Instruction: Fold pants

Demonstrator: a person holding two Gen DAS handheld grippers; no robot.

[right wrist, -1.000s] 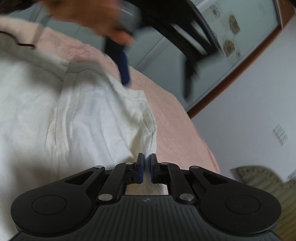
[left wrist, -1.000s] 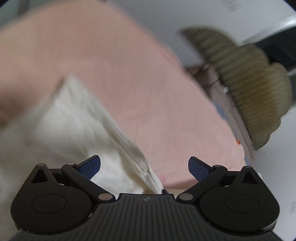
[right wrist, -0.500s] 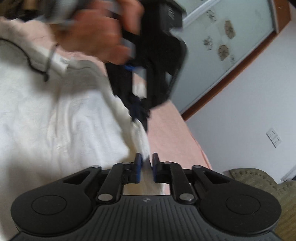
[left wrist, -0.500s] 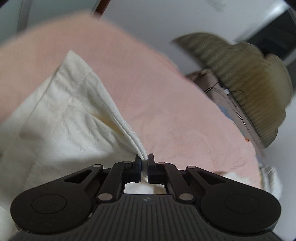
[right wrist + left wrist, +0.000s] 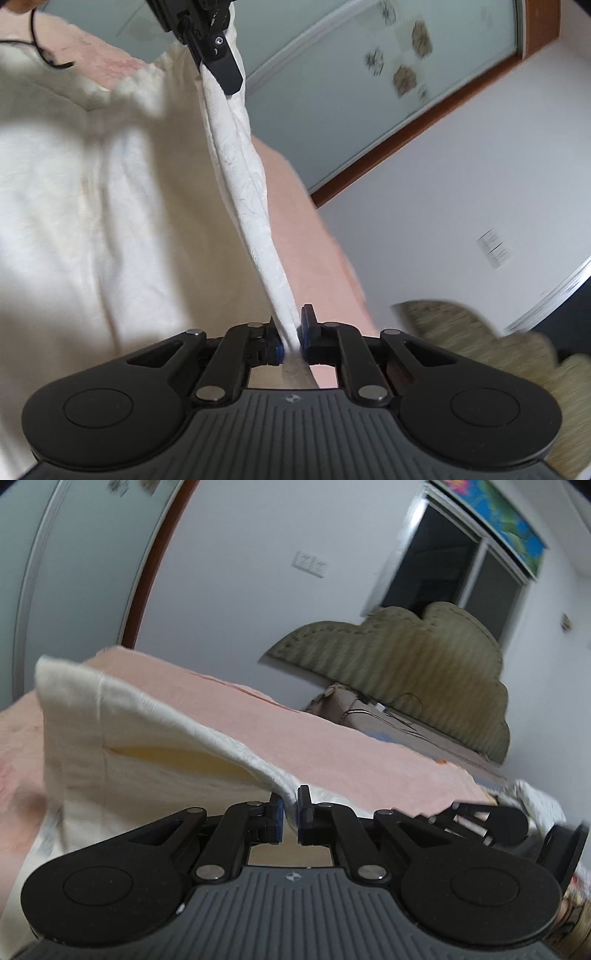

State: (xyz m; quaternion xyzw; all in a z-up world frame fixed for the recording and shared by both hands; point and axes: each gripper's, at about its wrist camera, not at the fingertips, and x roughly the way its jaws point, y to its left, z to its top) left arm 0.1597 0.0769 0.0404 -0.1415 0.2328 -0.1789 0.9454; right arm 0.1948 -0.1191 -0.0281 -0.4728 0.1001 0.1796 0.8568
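Note:
The white pants (image 5: 129, 746) lie on a pink bedsheet (image 5: 351, 749), with one edge lifted off it. My left gripper (image 5: 290, 812) is shut on that raised edge. In the right wrist view my right gripper (image 5: 291, 339) is shut on the same edge of the pants (image 5: 92, 221). A hemmed strip runs taut from it up to the left gripper (image 5: 229, 85), held by a hand at the top. The rest of the cloth spreads to the left over the sheet (image 5: 314, 258).
An olive padded headboard (image 5: 406, 657) stands at the far end of the bed, with a brown box and cables (image 5: 362, 709) in front of it. A frosted sliding door (image 5: 369, 92), white walls and a dark window (image 5: 443, 572) surround the bed.
My left gripper went from open to shut on the pants' edge, then rose and swung away with it. The right gripper kept its hold, and the hem between the two pulled taut.

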